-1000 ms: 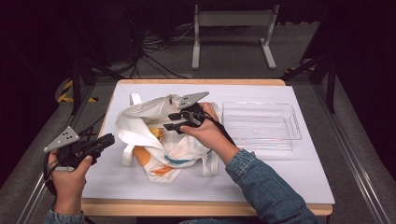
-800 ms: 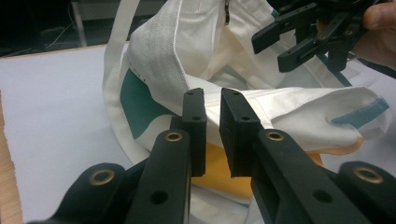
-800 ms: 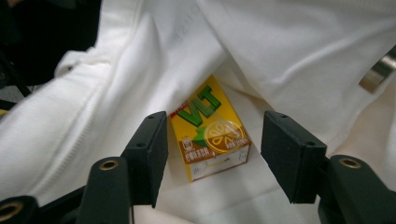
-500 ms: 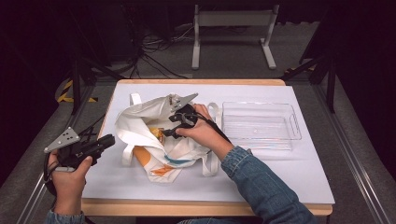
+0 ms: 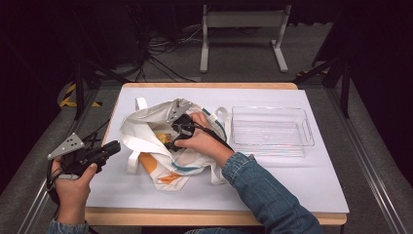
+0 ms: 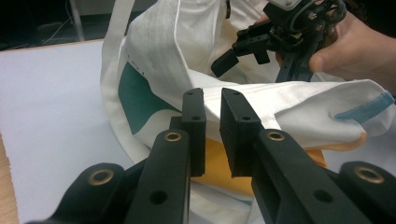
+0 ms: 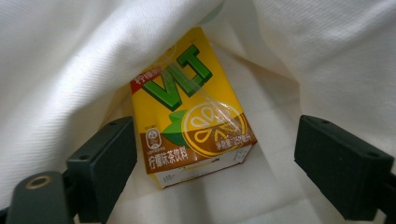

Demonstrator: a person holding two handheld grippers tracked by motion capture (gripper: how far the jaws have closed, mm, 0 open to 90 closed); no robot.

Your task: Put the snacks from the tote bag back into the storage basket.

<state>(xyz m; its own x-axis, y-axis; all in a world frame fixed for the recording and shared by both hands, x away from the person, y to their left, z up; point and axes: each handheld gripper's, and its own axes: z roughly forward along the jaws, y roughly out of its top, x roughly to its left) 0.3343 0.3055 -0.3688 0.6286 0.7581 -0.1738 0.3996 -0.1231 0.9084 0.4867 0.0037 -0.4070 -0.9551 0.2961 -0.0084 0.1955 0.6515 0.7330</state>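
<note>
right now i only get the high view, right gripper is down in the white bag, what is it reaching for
Observer: A yellow drink carton lying on the white bag's cloth, seen in the right gripper view.
Operator: is it gripped
Observer: No. The right gripper has just been opening; its jaws stand wide on either side of the carton, pads clear of it.
Operator: and the left one
Observer: The left gripper has its jaws nearly together with nothing between them, pointing at the bag's side from outside.
</note>
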